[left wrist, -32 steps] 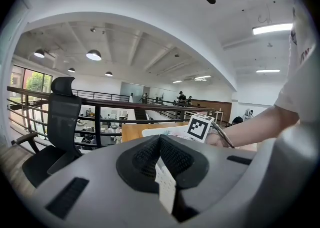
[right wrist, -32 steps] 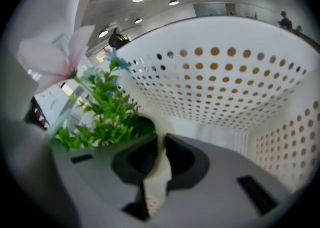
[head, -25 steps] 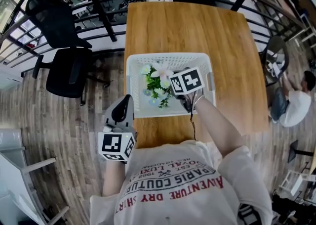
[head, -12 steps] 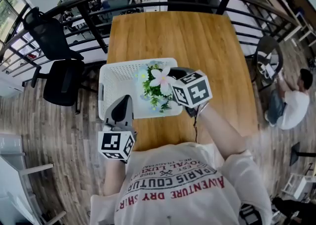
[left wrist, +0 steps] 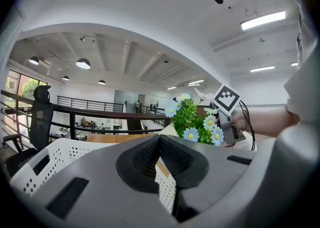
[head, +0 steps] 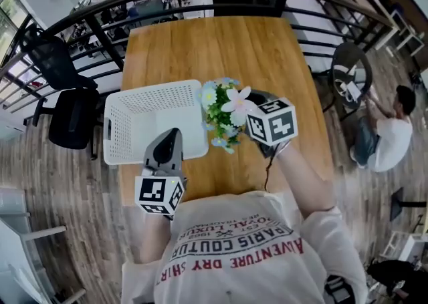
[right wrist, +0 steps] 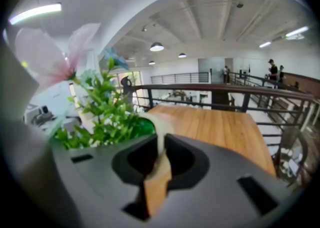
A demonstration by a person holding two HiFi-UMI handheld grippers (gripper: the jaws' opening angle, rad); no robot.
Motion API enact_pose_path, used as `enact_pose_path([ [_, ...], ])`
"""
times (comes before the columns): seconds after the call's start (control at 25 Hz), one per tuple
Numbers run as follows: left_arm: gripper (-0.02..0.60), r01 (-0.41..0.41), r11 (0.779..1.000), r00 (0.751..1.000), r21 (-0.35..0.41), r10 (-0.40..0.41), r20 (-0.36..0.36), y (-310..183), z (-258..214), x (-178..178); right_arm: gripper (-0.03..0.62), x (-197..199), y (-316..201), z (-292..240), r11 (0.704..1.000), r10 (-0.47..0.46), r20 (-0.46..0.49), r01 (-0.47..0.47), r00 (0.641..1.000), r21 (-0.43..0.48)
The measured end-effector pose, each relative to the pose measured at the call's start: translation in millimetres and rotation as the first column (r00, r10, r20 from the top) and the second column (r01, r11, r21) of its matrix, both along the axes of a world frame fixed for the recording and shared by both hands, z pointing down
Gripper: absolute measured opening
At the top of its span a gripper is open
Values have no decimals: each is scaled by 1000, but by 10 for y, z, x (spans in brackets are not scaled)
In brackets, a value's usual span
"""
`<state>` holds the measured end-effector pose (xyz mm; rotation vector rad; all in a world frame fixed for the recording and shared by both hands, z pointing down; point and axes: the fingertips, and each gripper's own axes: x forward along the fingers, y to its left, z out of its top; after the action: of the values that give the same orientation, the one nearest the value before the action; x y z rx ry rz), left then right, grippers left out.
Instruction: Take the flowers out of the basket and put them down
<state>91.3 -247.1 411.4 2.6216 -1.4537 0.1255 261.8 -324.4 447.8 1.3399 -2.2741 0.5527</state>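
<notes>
1. Now out of the white basket, the flowers hang in the air just to the basket's right, above the wooden counter. The green leaves and pale blossoms lean toward the basket's right wall.
2. The right claw has the bunch. Its own view shows the jaws closed narrowly on a pale stem, which fills the slim gap between them, and the foliage spreads out to the left.
3. The left claw sits at the basket's near edge and takes no part. Its jaw tips are together with nothing between them, and its view looks past them onto the basket's perforated wall.
4. The basket stands on the counter, and its floor shows nothing left inside it from the head view.
5. By the look of it, the task's first half is done, since the bunch is lifted clear of the basket's rim. The second half is not done, as the flowers are not yet touching the wood.
6. What is probably left is to lower the bunch onto the bare counter right of the basket and let the right claw open. The top-heavy blossoms may roll or tip once they are let go.
</notes>
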Motion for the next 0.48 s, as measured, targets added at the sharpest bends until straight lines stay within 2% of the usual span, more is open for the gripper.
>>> enact_pose_path([
  [0.24, 25, 4, 999, 1000, -42, -3, 11, 78, 190, 296, 69, 421, 149, 561, 994, 30, -2, -30, 1000, -104],
  [0.48, 26, 50, 992, 998, -113, -48, 27, 158, 450, 282, 71, 643, 292, 1349, 969, 68, -42, -76, 997, -236],
])
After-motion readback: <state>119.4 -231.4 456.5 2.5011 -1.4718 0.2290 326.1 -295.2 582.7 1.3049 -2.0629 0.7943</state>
